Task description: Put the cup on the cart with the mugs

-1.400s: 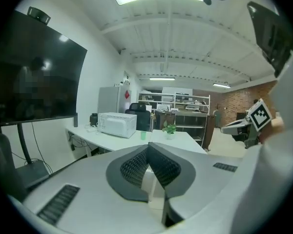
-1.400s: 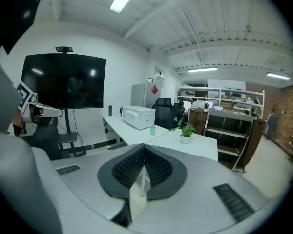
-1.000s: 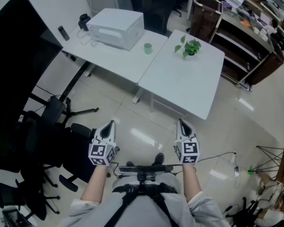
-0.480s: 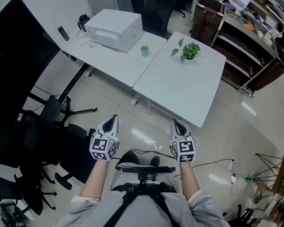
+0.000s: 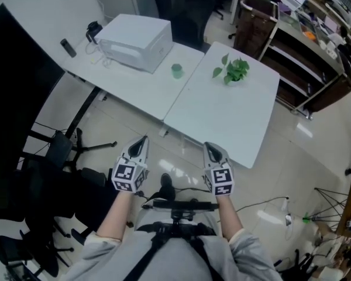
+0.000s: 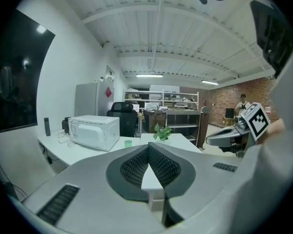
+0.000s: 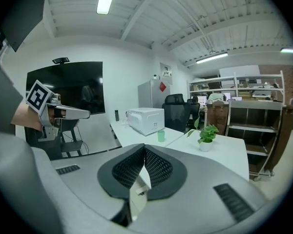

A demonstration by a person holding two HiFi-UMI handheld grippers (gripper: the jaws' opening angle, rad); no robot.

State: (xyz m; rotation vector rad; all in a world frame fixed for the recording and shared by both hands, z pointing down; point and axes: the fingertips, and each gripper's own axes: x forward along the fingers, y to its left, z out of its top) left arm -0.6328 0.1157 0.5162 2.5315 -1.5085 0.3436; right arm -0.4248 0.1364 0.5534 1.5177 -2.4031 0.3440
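Desks (image 5: 222,116) w/ green cup (image 5: 176,70); red tag (image 6: 109,92), prob. on fridge (image 6: 88,99), illegible; L gripper (image 5: 142,139), R gripper (image 5: 208,146) closed, empty.

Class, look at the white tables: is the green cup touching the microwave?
Apart. The head view shows the green cup standing clear of the microwave, with bare tabletop between them.
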